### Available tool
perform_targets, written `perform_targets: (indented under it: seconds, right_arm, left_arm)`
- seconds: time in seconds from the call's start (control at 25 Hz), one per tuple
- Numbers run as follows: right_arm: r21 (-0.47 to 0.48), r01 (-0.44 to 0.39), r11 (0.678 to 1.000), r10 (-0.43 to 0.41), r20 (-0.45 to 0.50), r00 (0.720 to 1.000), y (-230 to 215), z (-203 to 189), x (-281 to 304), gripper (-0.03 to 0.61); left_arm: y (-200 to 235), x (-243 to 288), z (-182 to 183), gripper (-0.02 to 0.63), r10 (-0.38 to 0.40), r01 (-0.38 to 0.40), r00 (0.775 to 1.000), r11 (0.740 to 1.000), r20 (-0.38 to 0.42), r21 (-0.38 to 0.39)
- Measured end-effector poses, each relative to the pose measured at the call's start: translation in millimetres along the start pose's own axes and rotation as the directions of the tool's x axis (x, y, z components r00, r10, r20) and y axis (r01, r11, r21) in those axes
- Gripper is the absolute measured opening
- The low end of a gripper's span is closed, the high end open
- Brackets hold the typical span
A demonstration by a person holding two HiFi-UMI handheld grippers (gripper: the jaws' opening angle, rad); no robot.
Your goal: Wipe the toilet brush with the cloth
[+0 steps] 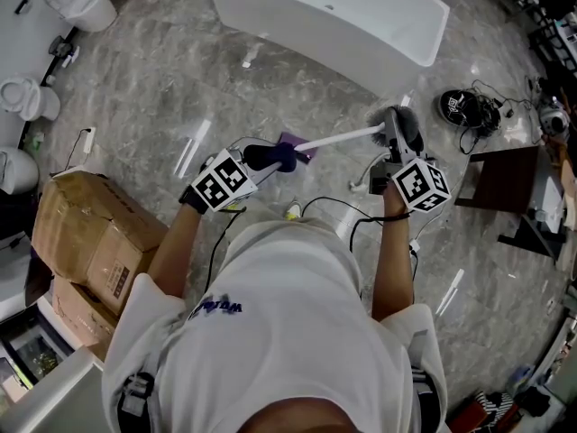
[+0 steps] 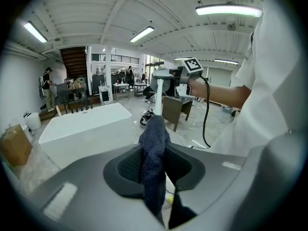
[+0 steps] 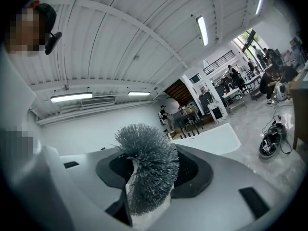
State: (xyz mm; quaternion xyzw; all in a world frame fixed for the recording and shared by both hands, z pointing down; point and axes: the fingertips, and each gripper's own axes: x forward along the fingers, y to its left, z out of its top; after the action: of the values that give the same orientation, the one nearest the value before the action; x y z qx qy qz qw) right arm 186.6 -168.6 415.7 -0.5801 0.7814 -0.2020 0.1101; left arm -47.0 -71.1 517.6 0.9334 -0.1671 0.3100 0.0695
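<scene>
Head view, looking steeply down: we see a person (image 1: 279, 314) in a white T-shirt standing on a grey marble floor (image 1: 153, 79), w/ a claw in each hand. The toilet brush (image 1: 343, 139) is held off the floor, approx. level, btwn the two claws. Its white handle runs from left to the grey bristle head (image 3: 149, 153) at right.

The left claw (image 2: 154, 165) is closed on a dark blue cloth (image 2: 153, 143). The cloth stands up btwn the pads & meets the handle's free end.

The right claw (image 3: 151, 177) is clamped on the brush right at the head, w/ bristles sticking up btwn its jaws.

Beyond the brush we see a white bathtub (image 1: 361, 16). At left are cardboard boxes (image 1: 90, 233) & white toilets (image 1: 83, 5).
</scene>
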Motion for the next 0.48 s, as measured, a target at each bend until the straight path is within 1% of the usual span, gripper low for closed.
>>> perform_targets:
  seconds: [0.16, 0.36, 0.48]
  right_arm:
    - [0.026, 0.022, 0.999, -0.022, 0.01, 1.0, -5.0, 0.4, -1.1, 0.21]
    - [0.056, 0.031, 0.998, -0.032, 0.01, 0.999, -7.7, -2.9, -3.1, 0.21]
    - [0.062, 0.027, 0.998, -0.027, -0.001, 1.0, -2.1, -8.8, -1.9, 0.21]
  left_arm:
    - [2.4, -2.5, -0.3, 0.1, 0.019, -0.019, 1.0, 1.0, 0.006, -0.001]
    - [5.6, -0.7, 4.3, 0.104, 0.034, -0.034, 0.999, 0.999, -0.022, 0.02]
    - [5.1, -2.6, 3.6, 0.106, 0.037, -0.037, 0.999, 0.999, -0.027, 0.027]
